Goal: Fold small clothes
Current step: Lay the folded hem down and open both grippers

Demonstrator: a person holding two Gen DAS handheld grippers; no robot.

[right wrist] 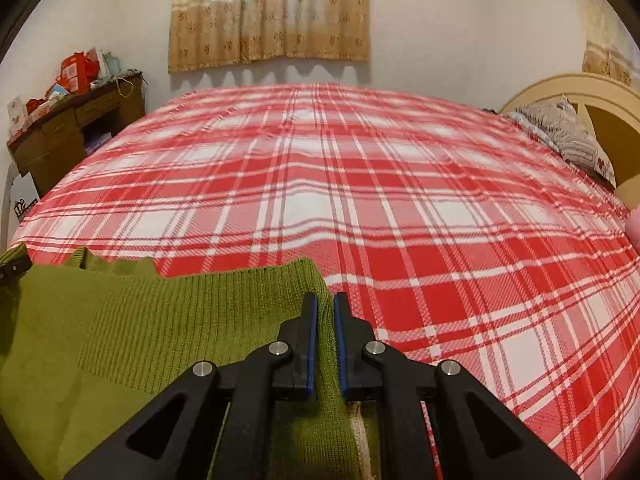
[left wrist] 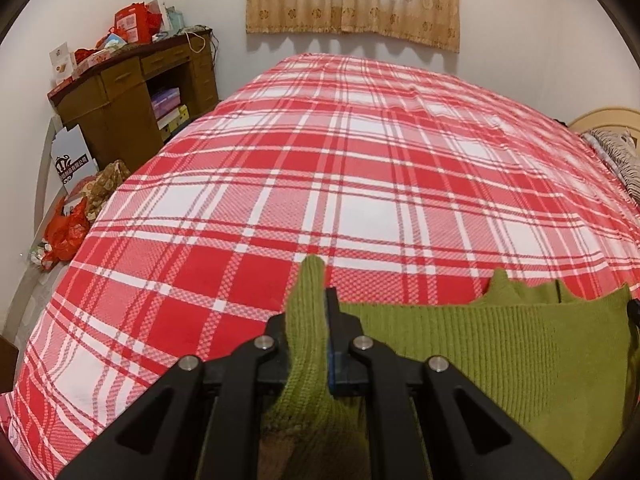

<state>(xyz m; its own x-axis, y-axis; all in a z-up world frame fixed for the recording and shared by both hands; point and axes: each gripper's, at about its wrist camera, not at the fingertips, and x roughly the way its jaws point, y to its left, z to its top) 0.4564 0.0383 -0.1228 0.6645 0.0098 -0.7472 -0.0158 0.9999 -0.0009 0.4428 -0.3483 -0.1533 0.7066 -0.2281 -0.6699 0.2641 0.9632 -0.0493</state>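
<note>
Red plaid bedspread [left wrist: 360,168] fills the room. Left gripper [left wrist: 316,316] clamps one corner of the green knit sweater [left wrist: 500,344]; right gripper [right wrist: 326,320] apparently pinches the other. Keep the edge between them taut and level.

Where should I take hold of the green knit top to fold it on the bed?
Grip the green knit top at its two outer corners, coming from the near edge, as the left tongs and right tongs do now: it hangs stretched between them, so the far edge can lay flat.
</note>
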